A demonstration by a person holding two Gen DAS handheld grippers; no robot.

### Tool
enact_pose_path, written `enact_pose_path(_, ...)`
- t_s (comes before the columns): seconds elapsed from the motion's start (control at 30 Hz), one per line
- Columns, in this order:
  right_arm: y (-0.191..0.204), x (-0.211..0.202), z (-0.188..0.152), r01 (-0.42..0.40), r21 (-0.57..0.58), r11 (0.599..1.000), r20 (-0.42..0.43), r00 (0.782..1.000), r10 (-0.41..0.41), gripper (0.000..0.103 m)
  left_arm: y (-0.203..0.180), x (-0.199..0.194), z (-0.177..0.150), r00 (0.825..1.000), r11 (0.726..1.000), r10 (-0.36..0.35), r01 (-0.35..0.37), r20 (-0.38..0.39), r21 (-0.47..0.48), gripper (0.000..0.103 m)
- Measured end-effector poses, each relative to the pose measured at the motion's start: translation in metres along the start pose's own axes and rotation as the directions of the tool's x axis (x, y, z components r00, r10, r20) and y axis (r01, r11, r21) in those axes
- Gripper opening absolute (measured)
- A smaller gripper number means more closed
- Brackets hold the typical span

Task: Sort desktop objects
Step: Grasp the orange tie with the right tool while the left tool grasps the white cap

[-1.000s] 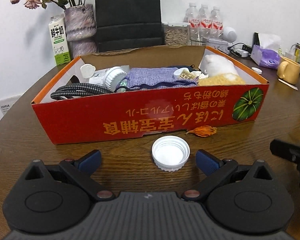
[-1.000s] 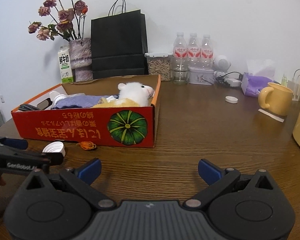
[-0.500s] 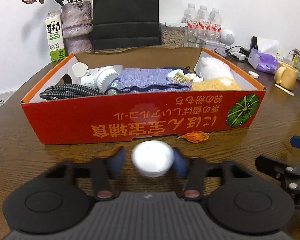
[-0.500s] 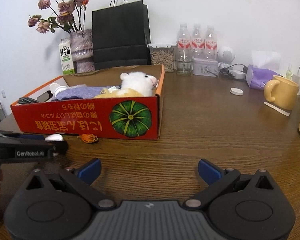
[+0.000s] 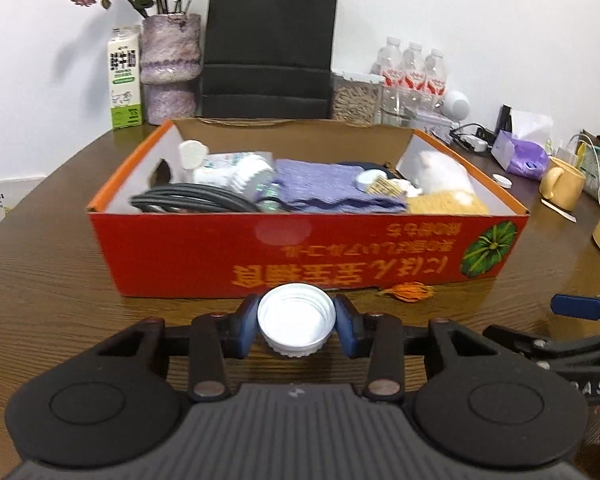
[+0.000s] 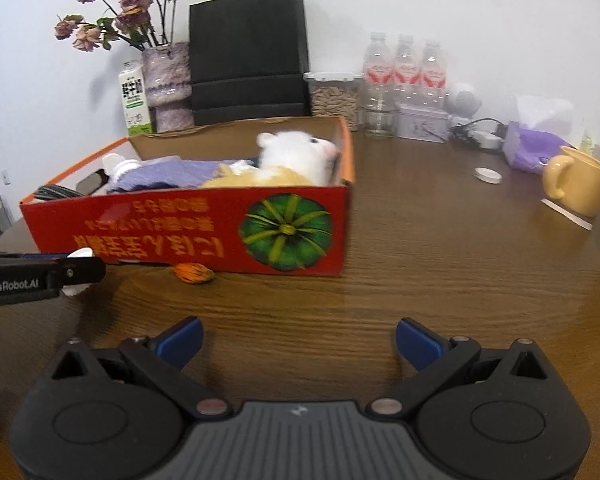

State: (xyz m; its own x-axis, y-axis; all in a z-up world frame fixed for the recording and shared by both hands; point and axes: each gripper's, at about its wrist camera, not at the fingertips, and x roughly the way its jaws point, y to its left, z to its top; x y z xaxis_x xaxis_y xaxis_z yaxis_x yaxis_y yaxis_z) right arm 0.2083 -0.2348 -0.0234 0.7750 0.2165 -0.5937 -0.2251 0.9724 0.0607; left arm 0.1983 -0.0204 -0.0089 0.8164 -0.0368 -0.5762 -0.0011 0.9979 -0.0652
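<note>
White plastic is showing between the blue pads of the left gripper (image 5: 296, 326): one bottle cap (image 5: 296, 318), open side up, is being pinched from both sides just in front of the red cardboard box (image 5: 188, 252) and above the wooden table (image 5: 48, 264). The right gripper (image 6: 298, 340) is hovering over bare wood with its jaws standing wide apart and nothing between them.

One box is sitting on the table, and inside it are lying one coiled black cable (image 5: 188, 202), one purple cloth (image 5: 324, 186), one white plush toy (image 6: 300, 154) and one white bottle on its side (image 5: 236, 170); smaller bits there are too blurred to count. One dried orange flower head (image 5: 410, 292) is lying on the table against the box's front wall, just right of the cap. A second white cap (image 6: 488, 175) is lying well apart, near one yellow mug (image 6: 576, 186).

Behind the box are standing one vase of dried roses (image 6: 168, 80), one milk carton (image 5: 125, 80), one black paper bag (image 5: 270, 46) and three water bottles (image 6: 404, 76). The box's front wall is standing between the held cap and the box's inside
</note>
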Motion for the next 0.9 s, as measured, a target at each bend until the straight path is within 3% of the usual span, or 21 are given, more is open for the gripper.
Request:
enact_pose_path(0.17,0.021,0.013,0.016,0.000,0.003,1.000,0.005,1.000,0.000,0.100,0.024,-0.007,0.000,1.000,1.000,0.025,-0.025,0.011,-0.006,0.040)
enact_pose_path(0.4,0.047,0.038,0.032,-0.025,0.037,0.999,-0.050,0.998,0.027,0.078,0.052,-0.011,-0.002,0.999,0.998,0.025,-0.024,0.022,-0.059,0.040)
enact_pose_path(0.67,0.074,0.050,0.034,0.041,0.049,0.998,-0.061,0.997,-0.038,0.072,0.064,-0.012,-0.008,1.000,0.997,-0.001,0.002,0.018,-0.079,0.040)
enact_pose_path(0.8,0.090,0.052,0.033,0.091,0.002,0.996,-0.057,0.994,-0.090,0.069,0.064,-0.014,-0.009,1.000,0.997,-0.013,0.015,0.022,-0.079,0.040)
enact_pose_path(0.87,0.091,0.051,0.032,0.094,0.000,0.996,-0.048,0.994,-0.093,0.060,0.064,-0.015,-0.009,1.000,0.997,-0.017,0.019,0.025,-0.077,0.040)
enact_pose_path(0.9,0.092,0.050,0.033,0.096,-0.004,0.995,-0.043,0.994,-0.097,0.045,0.064,-0.016,-0.010,0.999,0.997,-0.019,0.021,0.026,-0.076,0.040)
